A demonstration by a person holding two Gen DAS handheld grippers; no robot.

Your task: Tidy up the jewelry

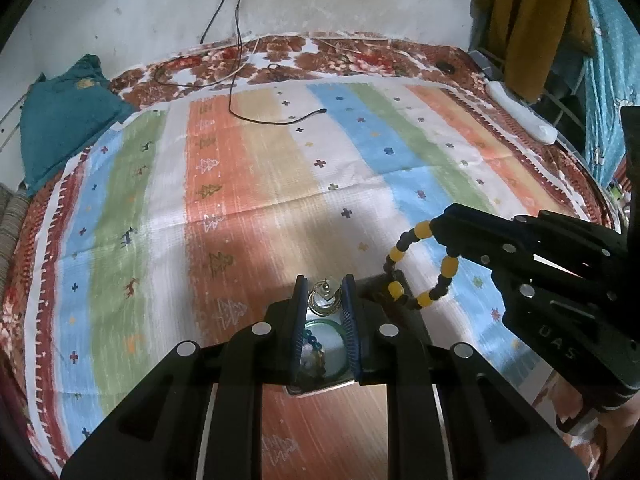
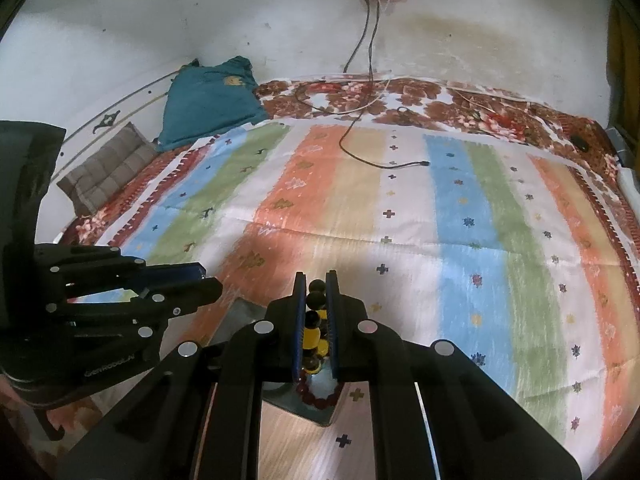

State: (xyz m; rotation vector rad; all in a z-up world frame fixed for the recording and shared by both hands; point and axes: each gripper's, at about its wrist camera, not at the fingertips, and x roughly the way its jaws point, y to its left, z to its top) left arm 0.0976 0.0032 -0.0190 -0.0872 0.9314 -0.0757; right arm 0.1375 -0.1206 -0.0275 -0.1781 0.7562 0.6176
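The left gripper [image 1: 324,294] is pinched narrow on a small gold earring [image 1: 323,300], a hoop with a post sticking up, caught between its 2 blue pads; the right gripper [image 2: 316,300] is likewise closed tight, clamped on a bracelet [image 2: 314,330] of yellow and black beads; seen from the left wrist, the bracelet [image 1: 420,268] hangs as a loop from the right gripper's [image 1: 436,226] tips at about 3 o'clock of the earring, dangling free above the cloth [image 1: 256,184]; both grippers hover over a dark tray [image 2: 236,316] that lies on the striped cloth at the near edge, around 6 o'clock in each wrist view; inside the tray a green bangle [image 1: 324,324] and some small beads show just under the left pads, and a string of dark red beads [image 2: 320,400] shows under the right pads; from the right wrist the left gripper [image 2: 200,276] reaches in from 9 o'clock, its tips above the tray's far corner; further out, at 12 o'clock, a black cable [image 1: 280,120] trails across the cloth; a teal pillow [image 1: 64,120] sits at 10 o'clock against the wall
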